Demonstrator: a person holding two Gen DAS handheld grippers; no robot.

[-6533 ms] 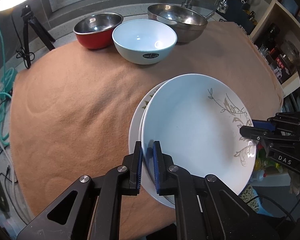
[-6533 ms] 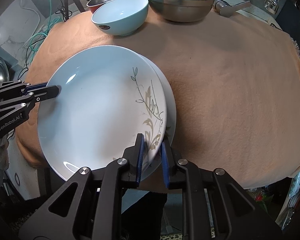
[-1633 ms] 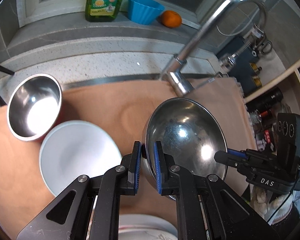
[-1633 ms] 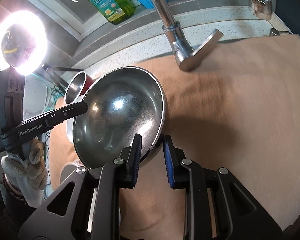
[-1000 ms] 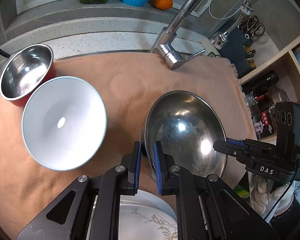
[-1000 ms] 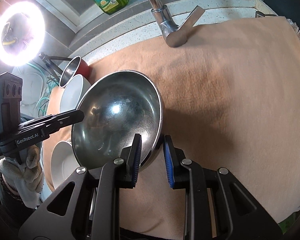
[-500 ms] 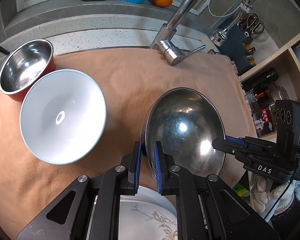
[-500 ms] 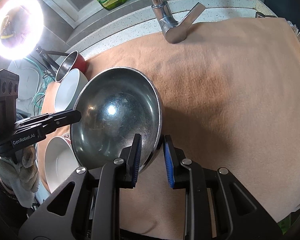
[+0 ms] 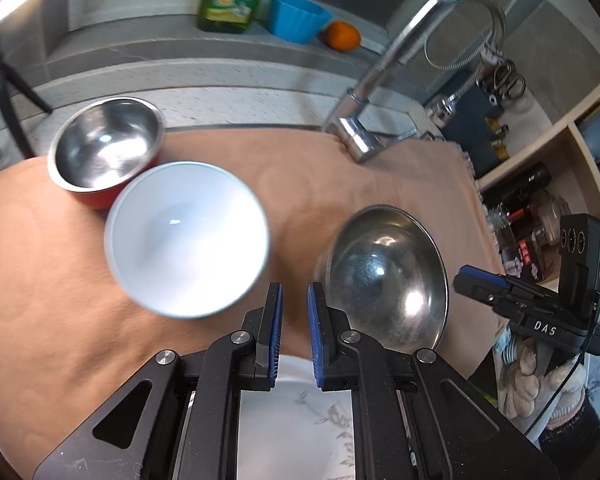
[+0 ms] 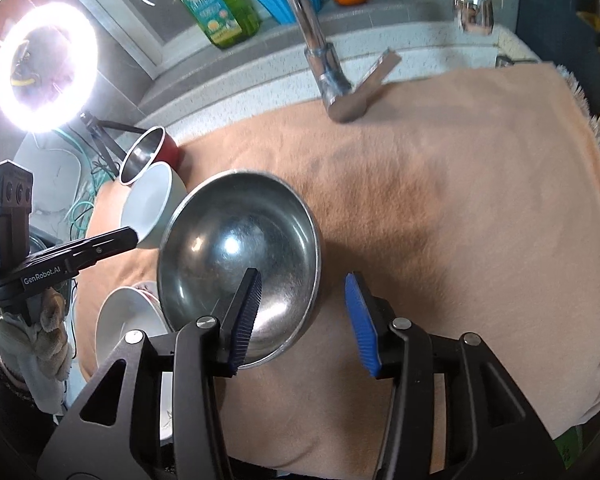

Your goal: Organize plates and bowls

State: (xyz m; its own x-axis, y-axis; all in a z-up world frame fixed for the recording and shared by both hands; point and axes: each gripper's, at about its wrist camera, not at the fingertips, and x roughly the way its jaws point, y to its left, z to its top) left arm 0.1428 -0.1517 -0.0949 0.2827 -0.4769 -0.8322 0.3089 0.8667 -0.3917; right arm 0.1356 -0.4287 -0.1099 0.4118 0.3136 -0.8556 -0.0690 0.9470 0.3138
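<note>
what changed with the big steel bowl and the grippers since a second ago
Both grippers have let go of the large steel bowl, which sits on the tan cloth beside the plates. The right gripper has just been opening, its jaws straddling the rim without pressing. The left gripper has come off the rim, nearly shut on nothing. The white bowl and red bowl stayed put.

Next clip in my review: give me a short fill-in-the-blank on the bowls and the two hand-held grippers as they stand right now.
1. The large steel bowl rests on the ____ blanket.
2. The small steel bowl has a ____ outside.
3. The white bowl sits between the small steel bowl and the ____ steel bowl.
4. The right hand-held gripper has just been opening, its pads off the large bowl's rim; the left hand-held gripper grips ____.

Missing words: tan; red; large; nothing
</note>
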